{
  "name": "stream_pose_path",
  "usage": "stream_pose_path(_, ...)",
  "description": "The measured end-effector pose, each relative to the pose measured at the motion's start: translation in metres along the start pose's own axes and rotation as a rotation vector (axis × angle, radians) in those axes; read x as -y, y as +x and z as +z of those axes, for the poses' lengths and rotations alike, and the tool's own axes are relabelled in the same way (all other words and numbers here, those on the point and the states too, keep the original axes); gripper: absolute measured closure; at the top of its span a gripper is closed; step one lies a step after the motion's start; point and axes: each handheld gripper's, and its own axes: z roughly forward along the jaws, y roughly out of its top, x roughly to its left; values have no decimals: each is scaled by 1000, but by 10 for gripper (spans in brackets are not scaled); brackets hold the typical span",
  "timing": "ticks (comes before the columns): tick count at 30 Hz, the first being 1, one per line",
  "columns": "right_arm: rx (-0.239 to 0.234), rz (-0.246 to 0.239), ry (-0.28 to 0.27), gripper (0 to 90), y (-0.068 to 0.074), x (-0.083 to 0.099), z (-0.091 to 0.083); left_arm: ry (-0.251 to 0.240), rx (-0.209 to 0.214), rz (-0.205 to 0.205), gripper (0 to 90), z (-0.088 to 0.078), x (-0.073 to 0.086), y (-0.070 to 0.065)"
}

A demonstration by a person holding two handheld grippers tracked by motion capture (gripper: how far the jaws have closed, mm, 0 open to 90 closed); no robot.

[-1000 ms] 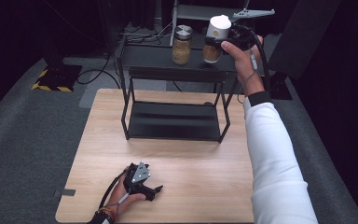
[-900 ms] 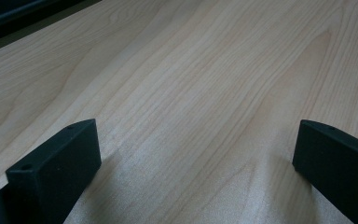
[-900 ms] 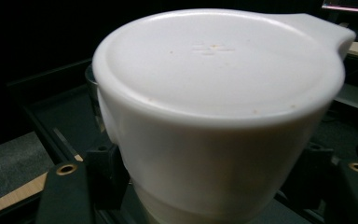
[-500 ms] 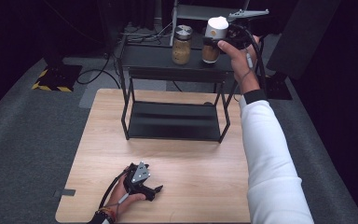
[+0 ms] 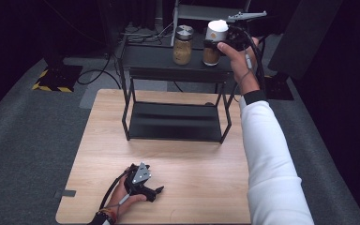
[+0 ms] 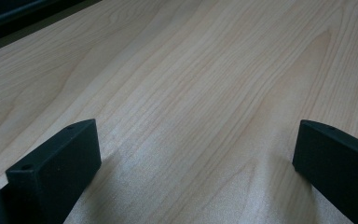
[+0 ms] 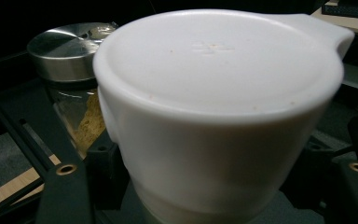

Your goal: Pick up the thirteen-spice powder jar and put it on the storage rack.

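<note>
Dark-curtained lab, floor cables (image 5: 86, 75)

Matt white plastic lid (image 7: 219, 93), brushed metal cap (image 7: 65, 44), pale wood table (image 6: 191, 93).

A two-level rack (image 5: 176, 123) stands at the table's (image 5: 98, 140) far side. On its top shelf, a capped jar (image 5: 214, 42) stands just right of a metal-lidded jar (image 5: 183, 44). Near the table's front edge, left of the rack, rests the left gripper (image 5: 157, 191).
</note>
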Motion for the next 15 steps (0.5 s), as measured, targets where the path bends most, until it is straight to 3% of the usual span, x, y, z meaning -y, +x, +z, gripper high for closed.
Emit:
stream_pose_path(8,-15,9,-16,282,-5,4,3,0,0,0,2,0,0,0)
stream_pose_path(10,19,-11,-10,234,1,2,3,0,0,0,2,0,0,0)
stream_pose_path(15,43,-20,6,153,6,1,6,0,0,0,2,0,0,0)
